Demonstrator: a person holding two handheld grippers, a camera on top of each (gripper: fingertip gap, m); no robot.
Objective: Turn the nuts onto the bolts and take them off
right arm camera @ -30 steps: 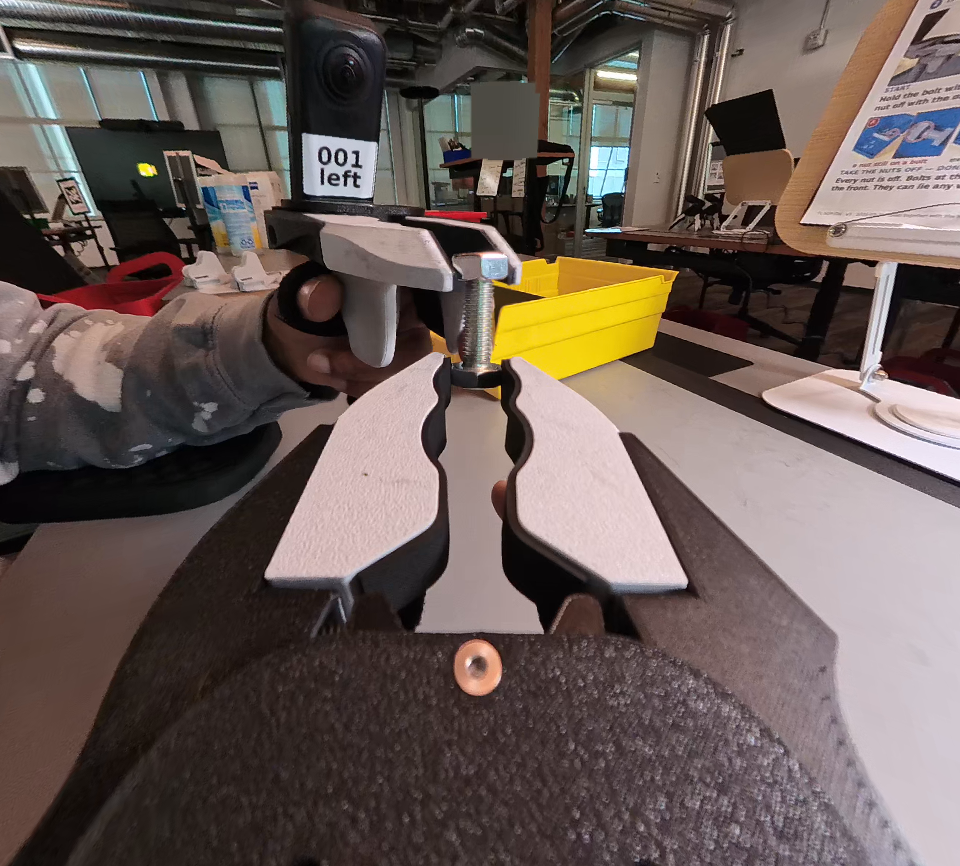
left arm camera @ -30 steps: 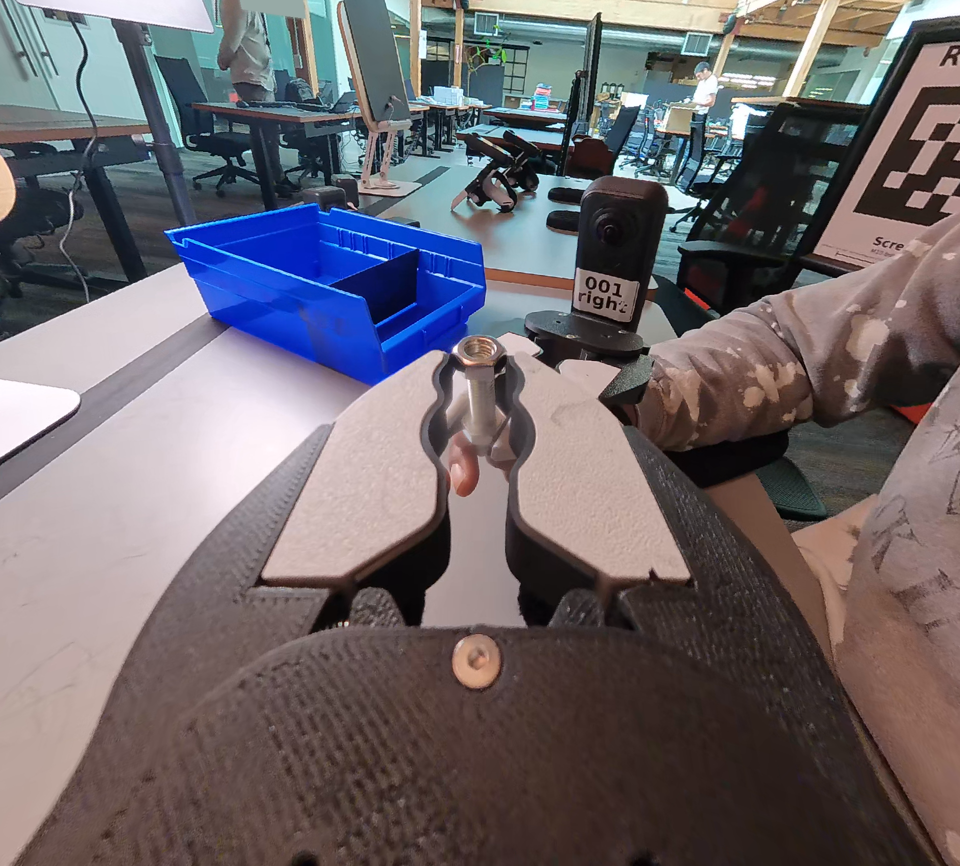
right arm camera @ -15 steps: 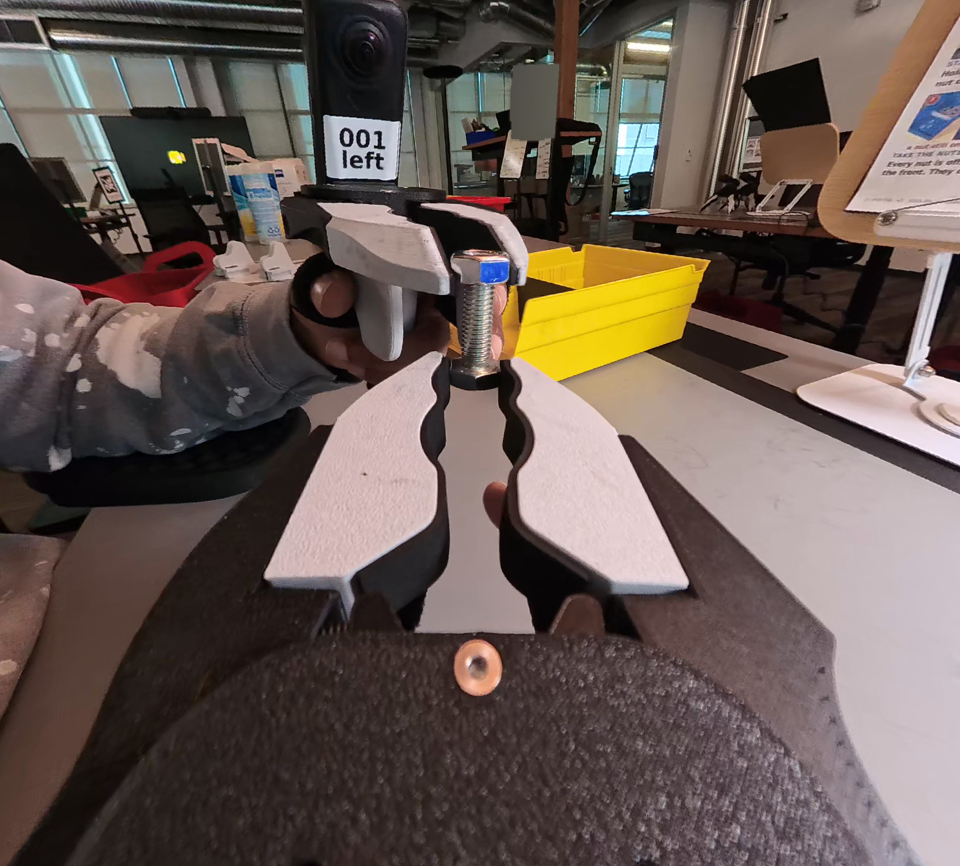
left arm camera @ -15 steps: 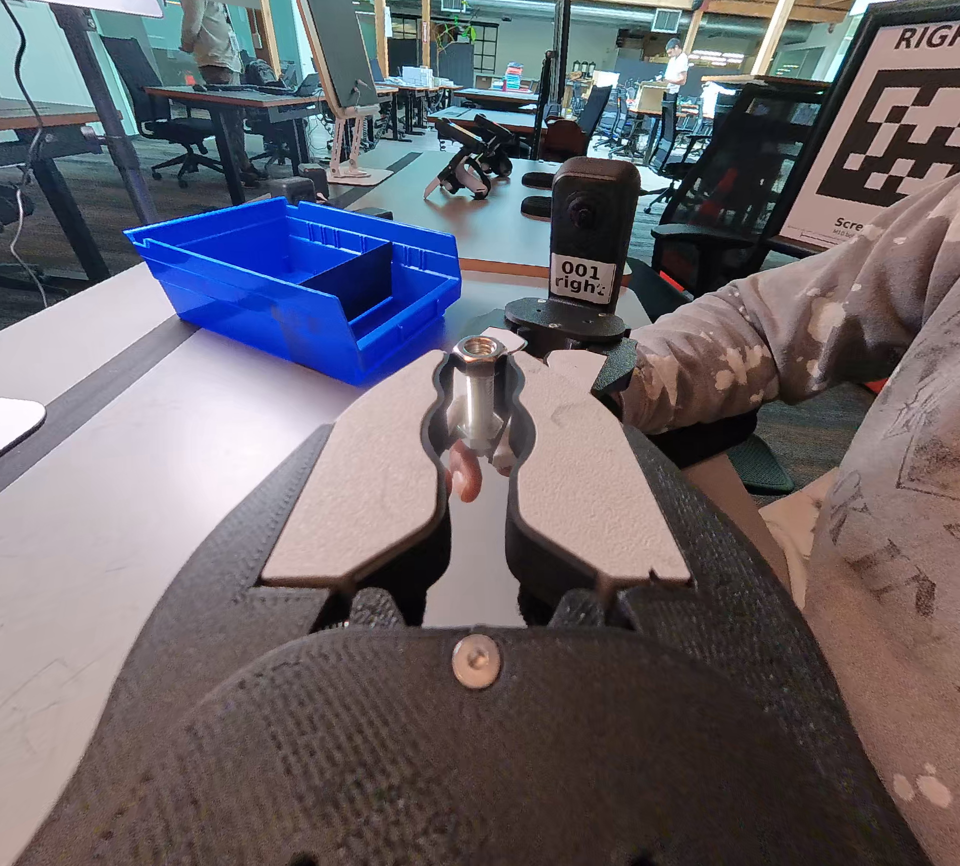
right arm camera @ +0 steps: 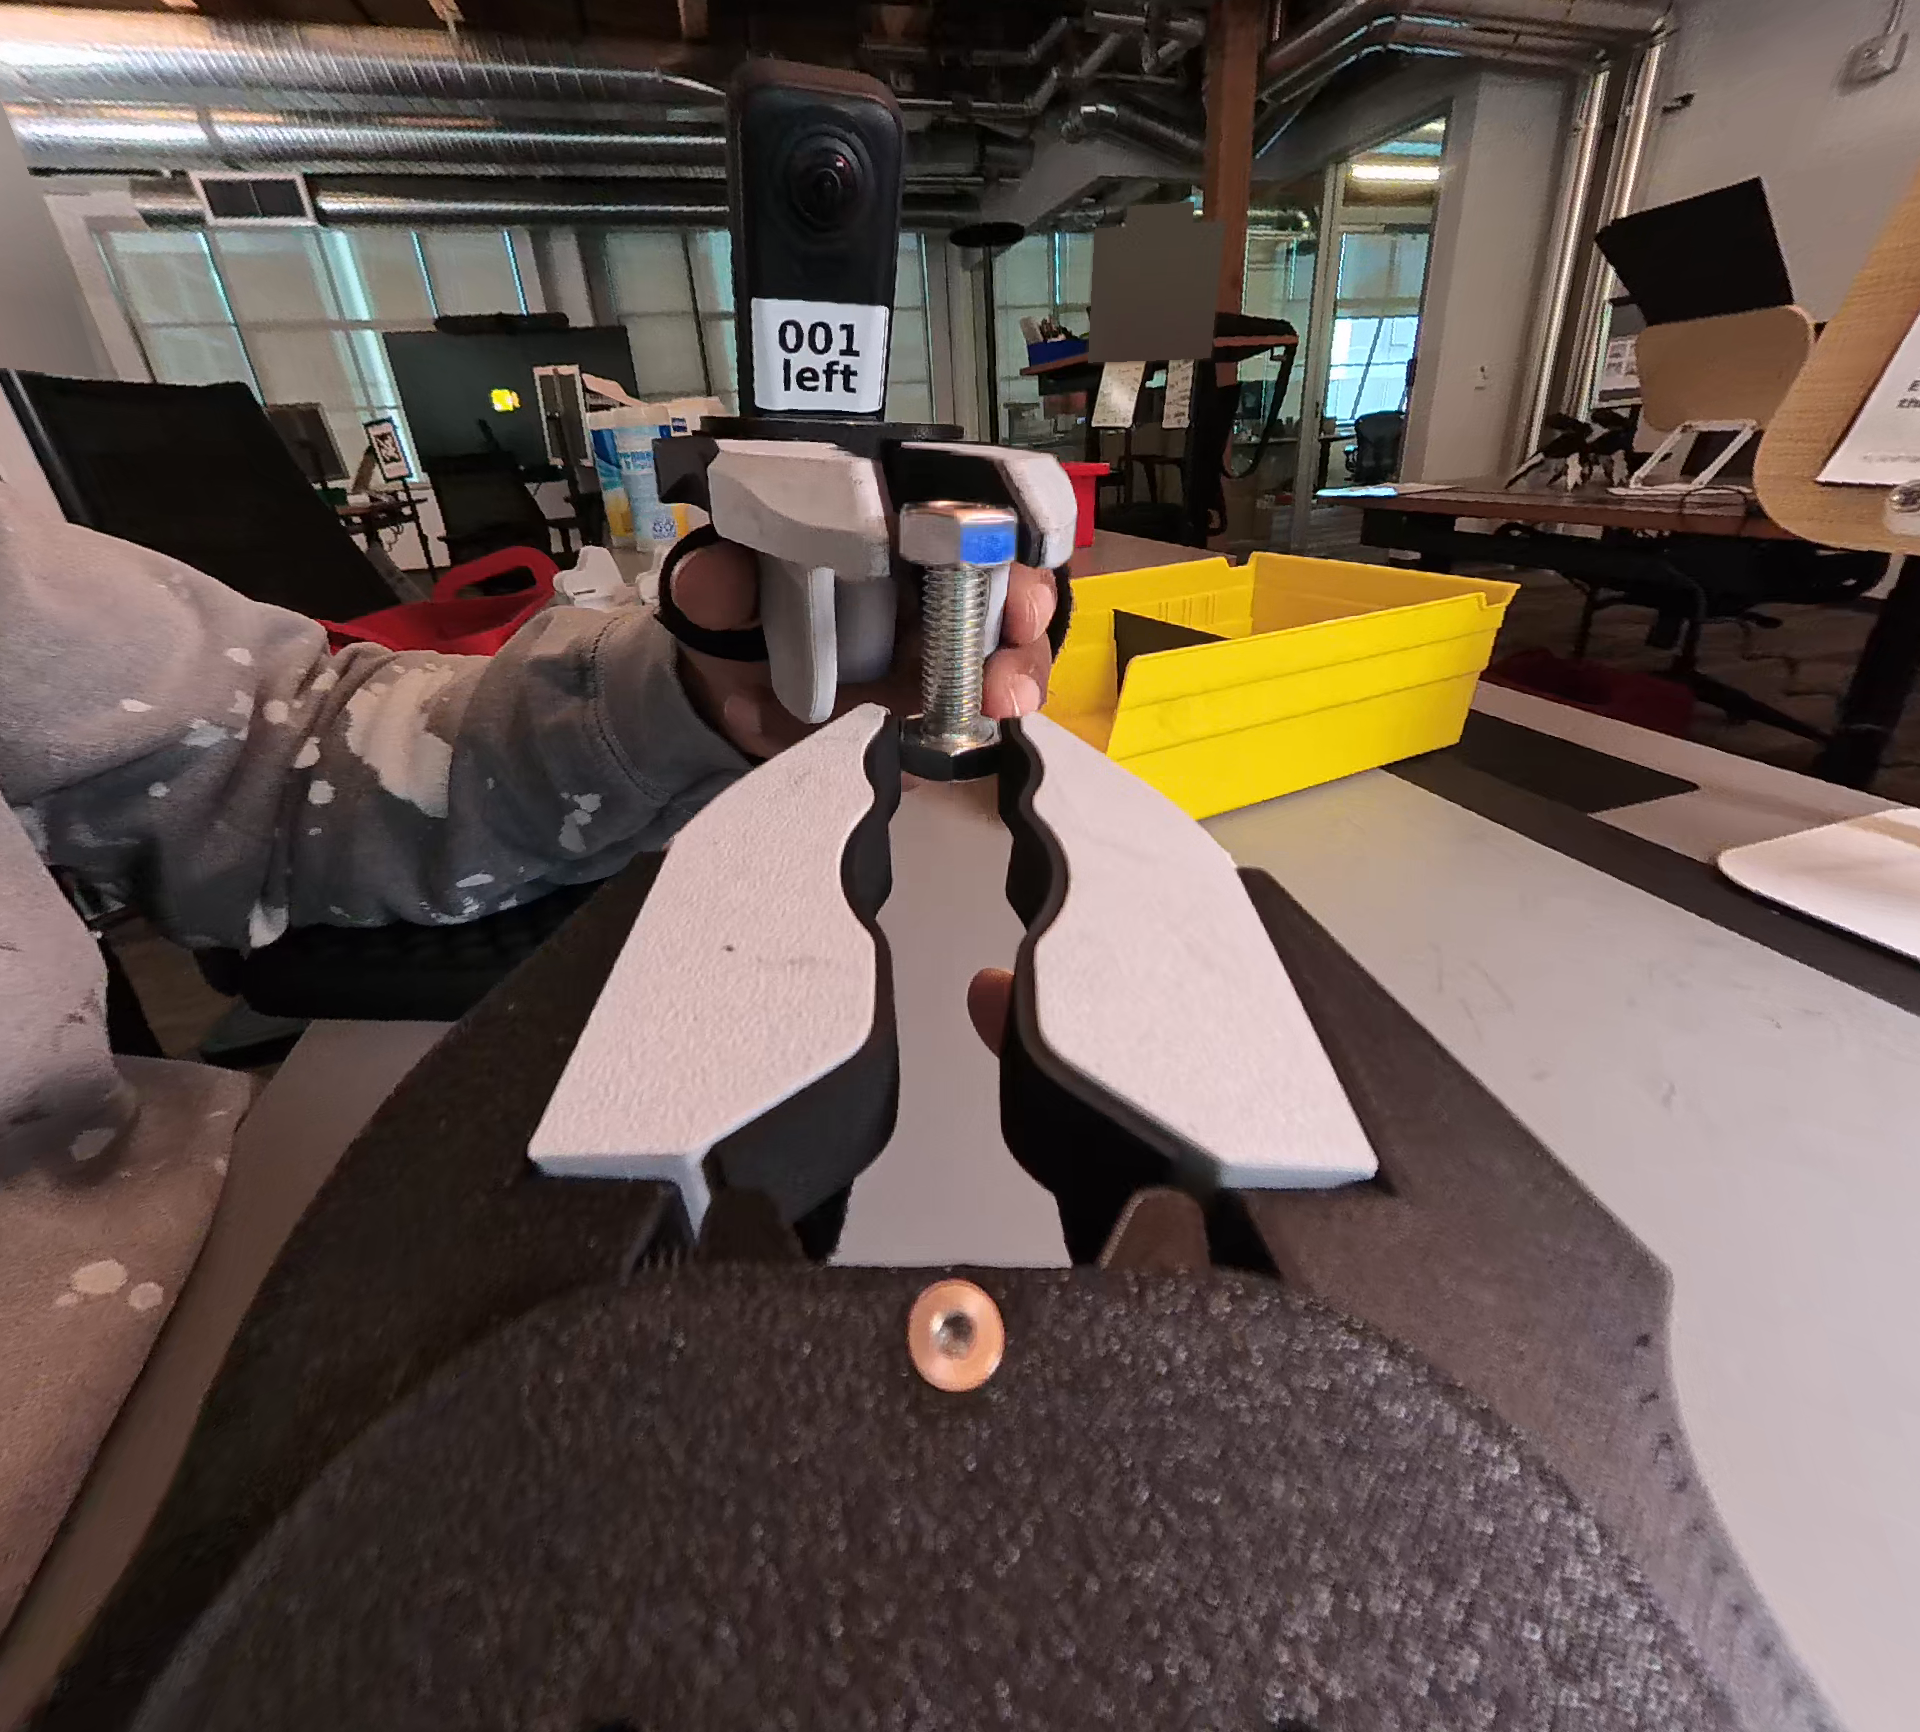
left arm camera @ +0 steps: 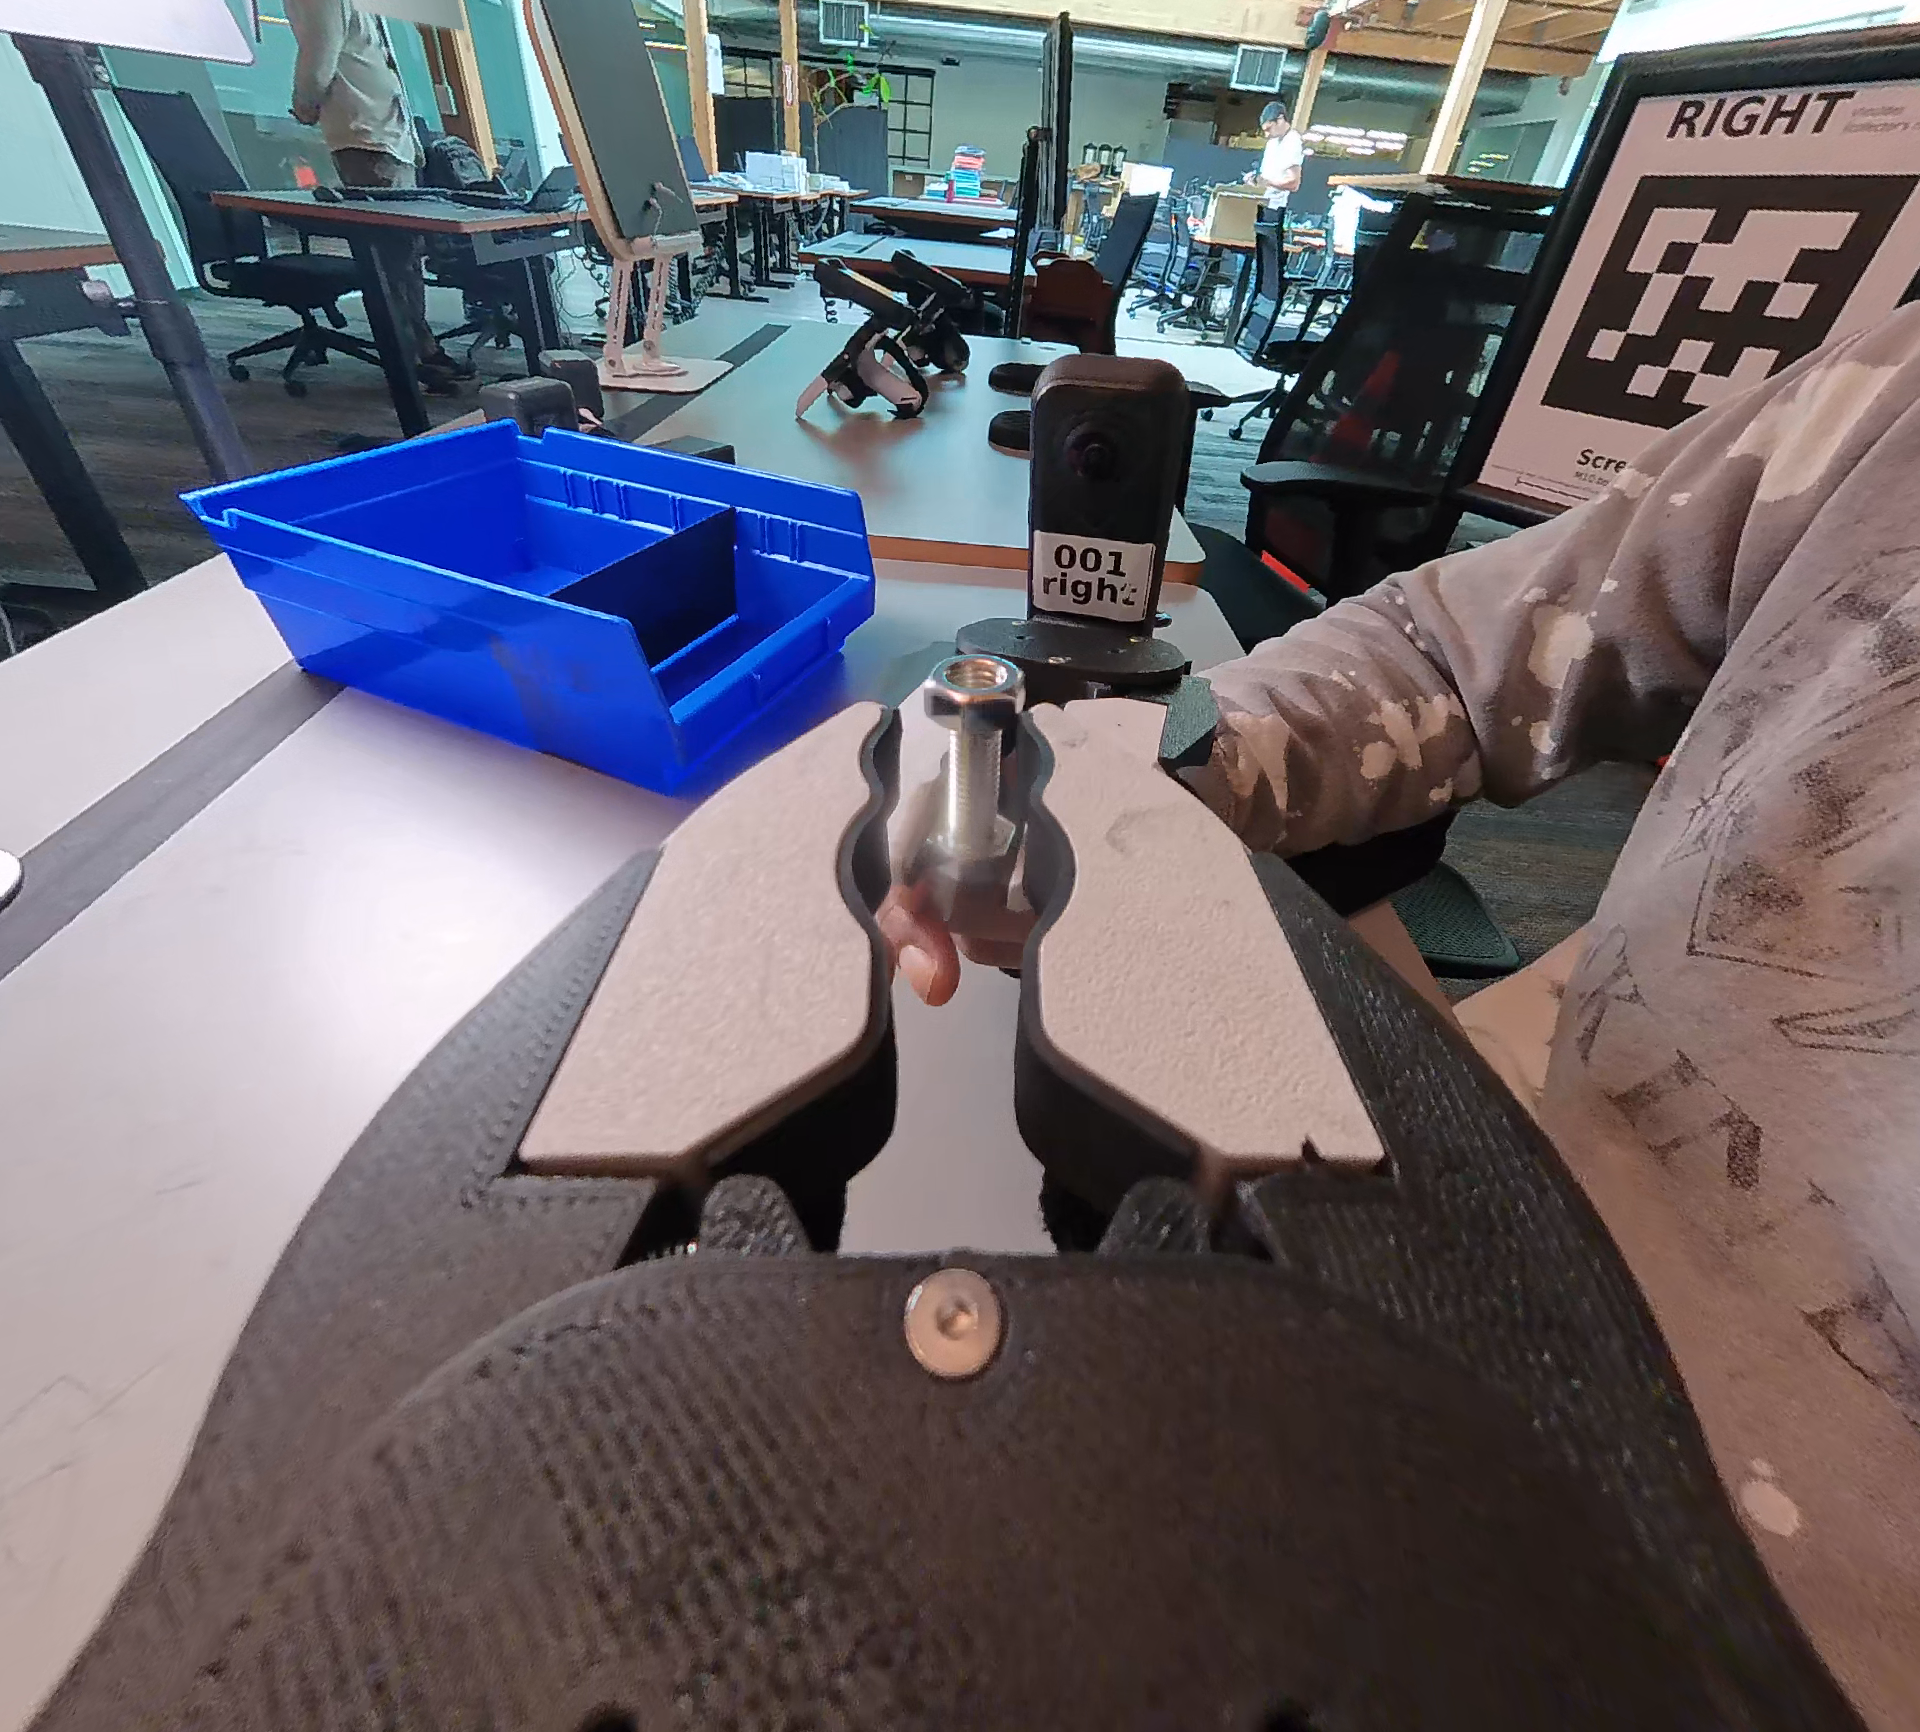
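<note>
My right gripper [right arm camera: 951, 752] pinches the nut [right arm camera: 948, 744] at its tips | bolt [right arm camera: 958, 633] stands upright above it, head clamped in my left gripper [right arm camera: 894, 503] | yellow bin [right arm camera: 1288, 654] sits behind on the counter [right arm camera: 1558, 1007]

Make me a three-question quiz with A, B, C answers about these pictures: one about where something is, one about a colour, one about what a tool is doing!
1. Where does the blue plastic bin stand? A on the grey table; B on the floor; C on a chair.
2. What colour is the second plastic bin? A red; B yellow; C green.
3. What is the right tool doing? A lying open on the table; B shut on the hexagonal metal nut; C holding a bin.

Answers: 1 A, its base rests on the tabletop. 2 B, it is bright yellow. 3 B, its tips pinch the nut on the threaded silver bolt, whose head the left tool holds.
</note>
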